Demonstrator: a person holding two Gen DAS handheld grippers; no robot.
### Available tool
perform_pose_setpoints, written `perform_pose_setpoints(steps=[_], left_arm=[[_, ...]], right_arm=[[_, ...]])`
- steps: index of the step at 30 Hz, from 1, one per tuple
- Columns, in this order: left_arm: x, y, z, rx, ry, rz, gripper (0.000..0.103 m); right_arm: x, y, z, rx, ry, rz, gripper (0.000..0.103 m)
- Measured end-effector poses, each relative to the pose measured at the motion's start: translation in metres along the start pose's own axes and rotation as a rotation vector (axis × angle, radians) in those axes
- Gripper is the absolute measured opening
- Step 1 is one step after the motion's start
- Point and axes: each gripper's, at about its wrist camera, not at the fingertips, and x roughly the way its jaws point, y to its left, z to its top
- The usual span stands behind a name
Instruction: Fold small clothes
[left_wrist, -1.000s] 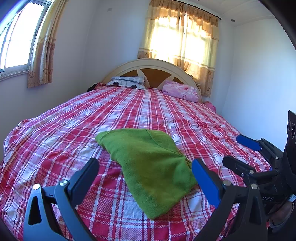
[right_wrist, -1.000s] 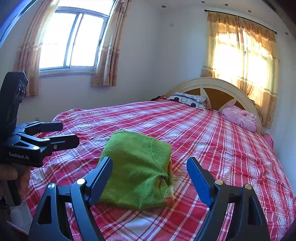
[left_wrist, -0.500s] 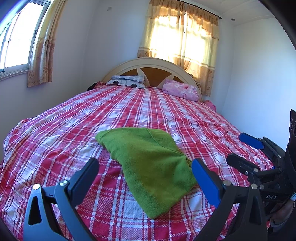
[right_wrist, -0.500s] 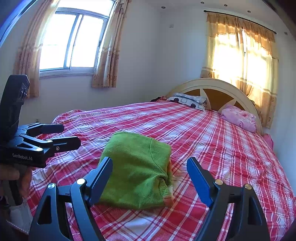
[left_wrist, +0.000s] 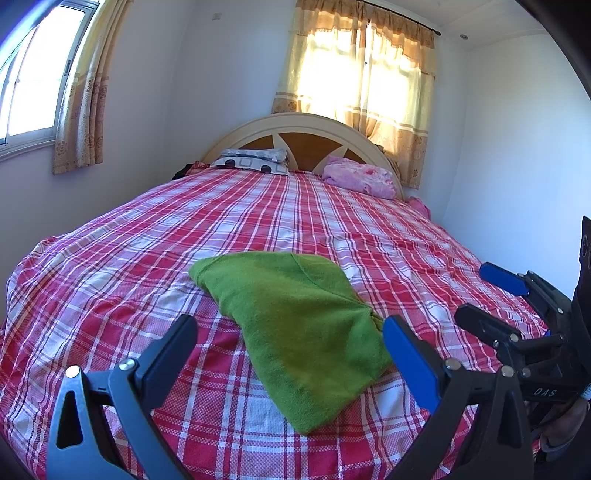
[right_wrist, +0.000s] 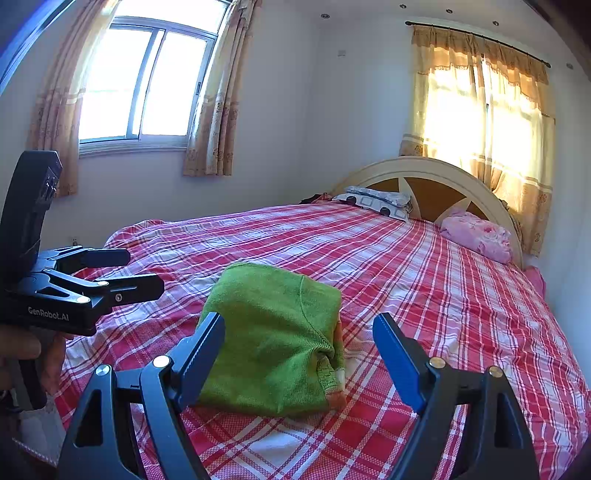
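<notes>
Nothing moved; both my claws, left claw (left_wrist: 290, 354) and right claw (right_wrist: 299, 349), hang wide open, empty. My green cloth (left_wrist: 295, 328) lies folded on the bed (left_wrist: 110, 266). It looks soft and floppy, so I'd pinch an edge.

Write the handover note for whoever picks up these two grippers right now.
Left gripper: open, empty, held short of the green garment.
Right gripper: open, empty, also short of the garment.
Garment: alone on the near part of the red checked bedspread, already doubled over into a compact bundle, neither gripper touching it.
Pillows at the headboard are not part of the job.
Done: garment looks folded.
Left: perhaps tidy the loose edge on its right side; no other clothes are in view.
</notes>
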Motion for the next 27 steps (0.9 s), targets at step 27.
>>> perform_pose_setpoints(steps=[27], left_arm=[[-0.003, 0.006, 0.007, 0.026, -0.025, 0.137, 0.103]], right_arm=[[-0.007, 0.001, 0.000, 0.005, -0.057, 0.008, 0.083]])
